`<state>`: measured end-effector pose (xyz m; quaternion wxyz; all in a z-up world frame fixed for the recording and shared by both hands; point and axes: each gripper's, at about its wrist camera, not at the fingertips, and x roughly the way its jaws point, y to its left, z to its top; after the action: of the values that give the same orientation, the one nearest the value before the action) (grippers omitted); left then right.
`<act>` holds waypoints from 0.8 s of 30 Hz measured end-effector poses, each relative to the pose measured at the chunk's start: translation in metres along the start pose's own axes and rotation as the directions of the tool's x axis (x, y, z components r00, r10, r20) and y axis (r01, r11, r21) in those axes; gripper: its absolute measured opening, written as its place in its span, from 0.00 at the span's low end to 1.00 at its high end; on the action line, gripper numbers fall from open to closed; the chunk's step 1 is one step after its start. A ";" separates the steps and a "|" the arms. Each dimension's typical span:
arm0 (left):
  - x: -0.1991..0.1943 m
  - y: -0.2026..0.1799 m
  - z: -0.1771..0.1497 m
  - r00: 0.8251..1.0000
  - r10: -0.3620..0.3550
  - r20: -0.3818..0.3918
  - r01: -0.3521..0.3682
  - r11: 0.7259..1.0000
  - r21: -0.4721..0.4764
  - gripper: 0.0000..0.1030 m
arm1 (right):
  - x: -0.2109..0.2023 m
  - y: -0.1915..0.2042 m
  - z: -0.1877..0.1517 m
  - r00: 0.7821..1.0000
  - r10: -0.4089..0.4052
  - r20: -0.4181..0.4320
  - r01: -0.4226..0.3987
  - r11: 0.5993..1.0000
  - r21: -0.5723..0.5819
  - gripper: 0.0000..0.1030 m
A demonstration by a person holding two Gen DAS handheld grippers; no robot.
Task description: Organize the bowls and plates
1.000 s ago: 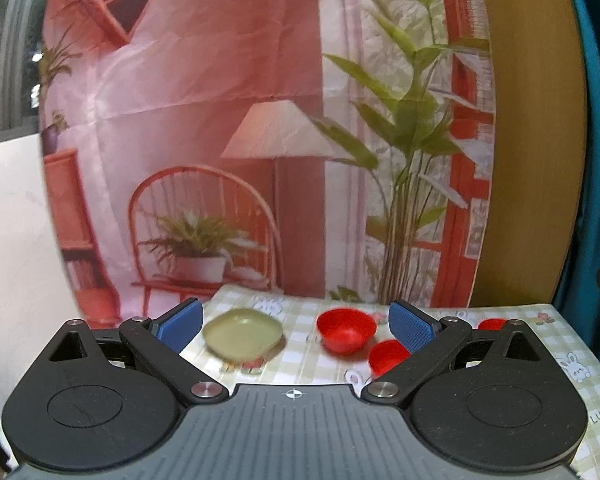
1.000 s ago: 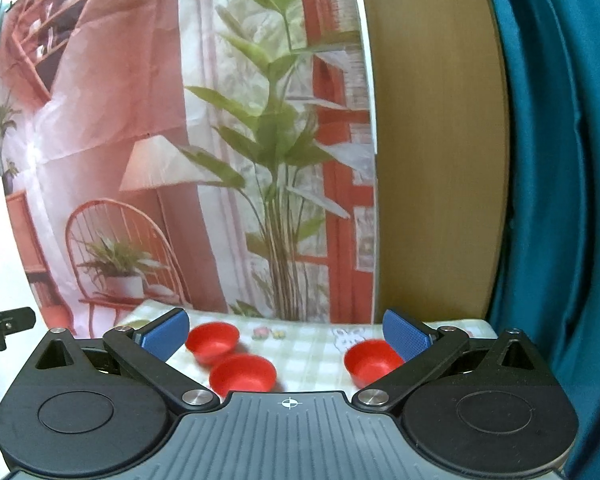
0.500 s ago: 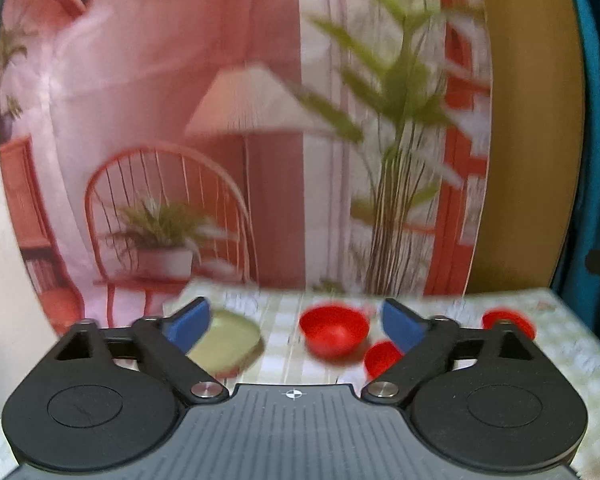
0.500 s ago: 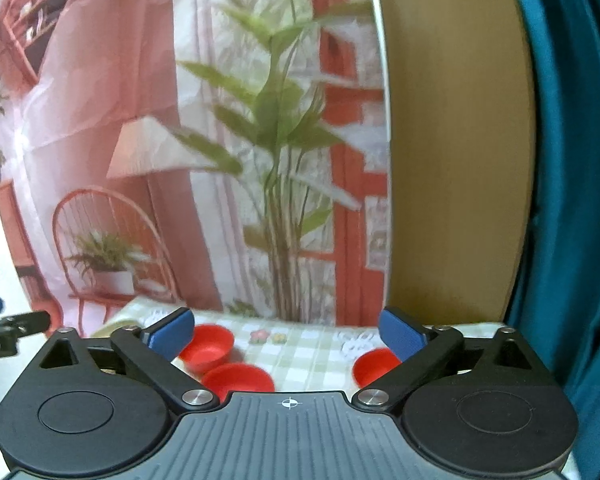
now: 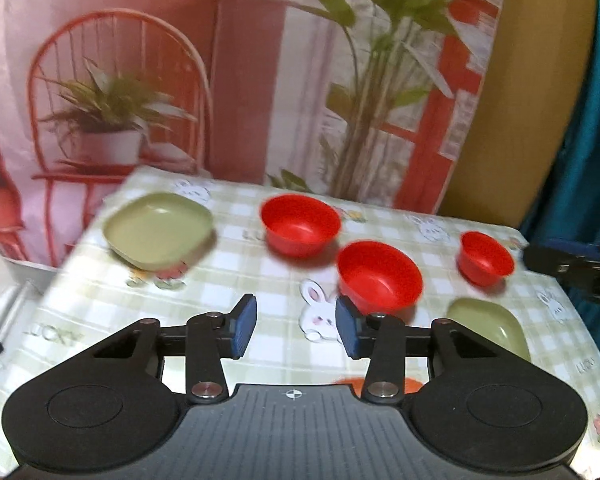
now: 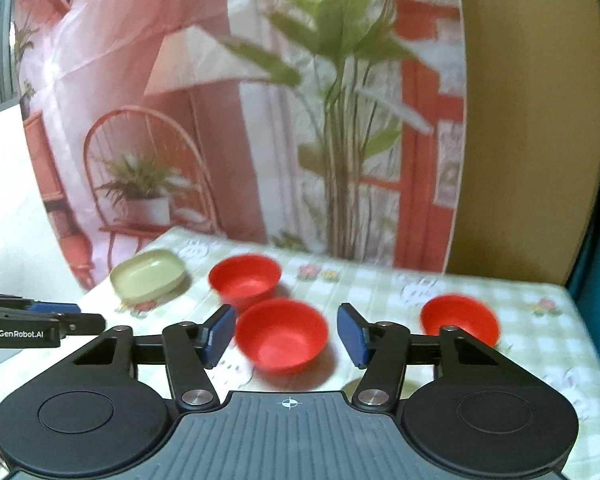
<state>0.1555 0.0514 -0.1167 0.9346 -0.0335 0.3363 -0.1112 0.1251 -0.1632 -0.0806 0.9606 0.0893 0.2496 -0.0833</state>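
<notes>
On checked tablecloth (image 5: pixel 260 280): three red bowls, two green plates, all apart, none stacked. Far left: green plate (image 5: pixel 158 230). Centre: far bowl (image 5: pixel 300 224), near bowl (image 5: pixel 380 276). Right: small bowl (image 5: pixel 486 258), second plate (image 5: pixel 488 328), partly hidden. Left gripper (image 5: pixel 296 326) and right gripper (image 6: pixel 286 334): jaws spread, empty, above table. Step: approach, likely. Next move: lower over near bowl rim, close.

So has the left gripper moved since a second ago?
Yes. The left gripper has tipped down and forward: the far green plate now sits higher in its view.
</notes>
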 end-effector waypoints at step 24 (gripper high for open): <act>0.047 -0.003 -0.075 0.939 -0.043 -0.343 0.031 0.999 -0.040 0.44 | 0.066 0.009 -0.085 0.928 0.077 -0.365 -0.077 0.997 0.014 0.27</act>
<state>0.1423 0.0382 -0.2027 0.8587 -0.0359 0.4952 -0.1270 0.1444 -0.1437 -0.1850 0.9000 0.1127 0.4201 -0.0275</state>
